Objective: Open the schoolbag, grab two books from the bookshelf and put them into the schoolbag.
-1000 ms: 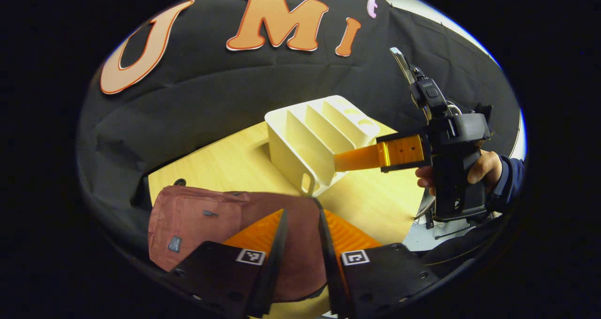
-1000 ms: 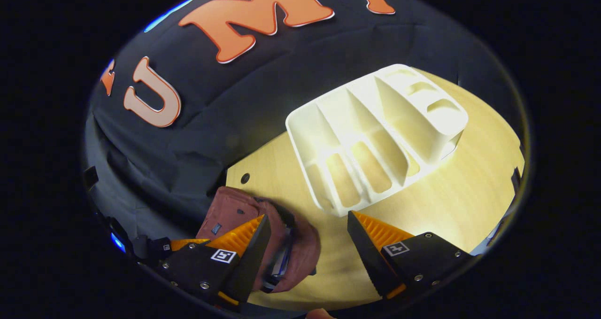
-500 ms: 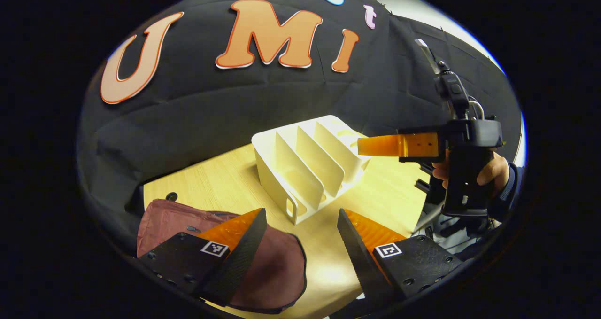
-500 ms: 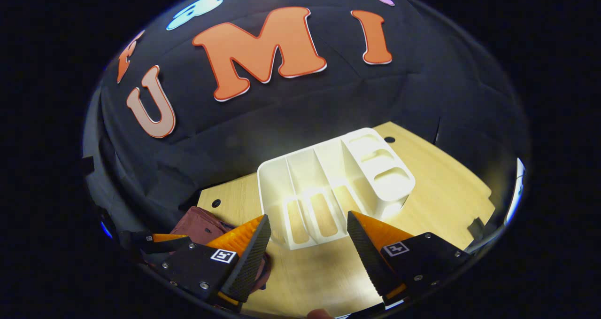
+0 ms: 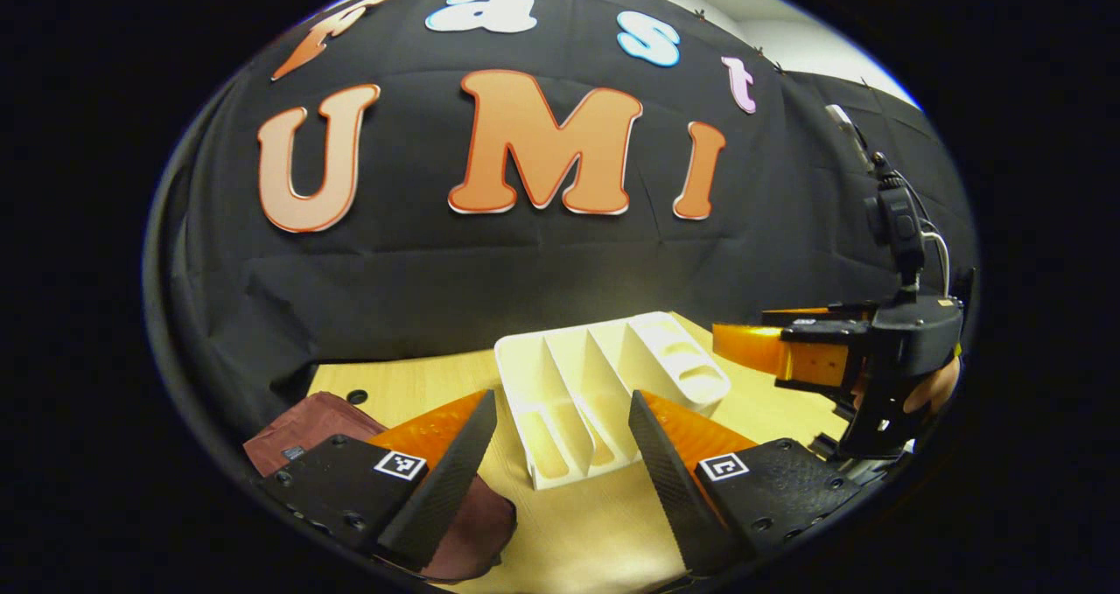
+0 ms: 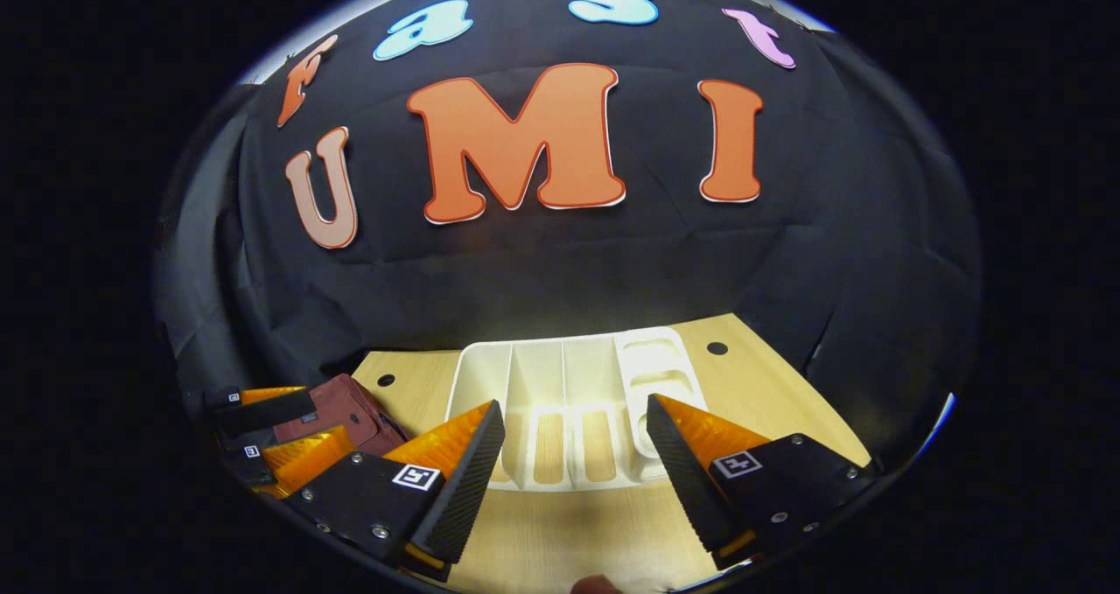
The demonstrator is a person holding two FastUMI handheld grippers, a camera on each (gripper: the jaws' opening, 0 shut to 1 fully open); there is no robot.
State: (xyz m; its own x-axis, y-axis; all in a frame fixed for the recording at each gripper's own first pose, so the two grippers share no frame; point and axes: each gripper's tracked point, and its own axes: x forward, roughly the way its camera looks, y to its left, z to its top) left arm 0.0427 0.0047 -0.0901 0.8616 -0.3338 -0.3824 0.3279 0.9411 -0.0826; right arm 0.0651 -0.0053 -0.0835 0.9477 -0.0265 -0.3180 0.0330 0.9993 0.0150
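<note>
A white bookshelf (image 5: 604, 384) with upright dividers stands on the wooden table (image 5: 411, 384), its slots empty. A maroon schoolbag (image 5: 306, 419) lies flat at the table's left. My left gripper (image 5: 560, 399) is open, low over the near edge, between bag and shelf, holding nothing. The right gripper (image 5: 731, 340) hangs to the shelf's right, held by a hand (image 5: 941, 384). In the right gripper view, my right gripper (image 6: 574, 406) is open in front of the bookshelf (image 6: 569, 393). The schoolbag (image 6: 337, 406) and the left gripper (image 6: 324, 421) sit at lower left.
The black cloth wall stands close behind the table (image 6: 787, 410). Small round holes (image 6: 717, 348) mark the tabletop's back corners. Bare wood shows right of the shelf and in front of it.
My left gripper's fingers have spread from nearly together over the bag to wide apart. Both grippers have drawn back from the bag and shelf and levelled toward the wall.
</note>
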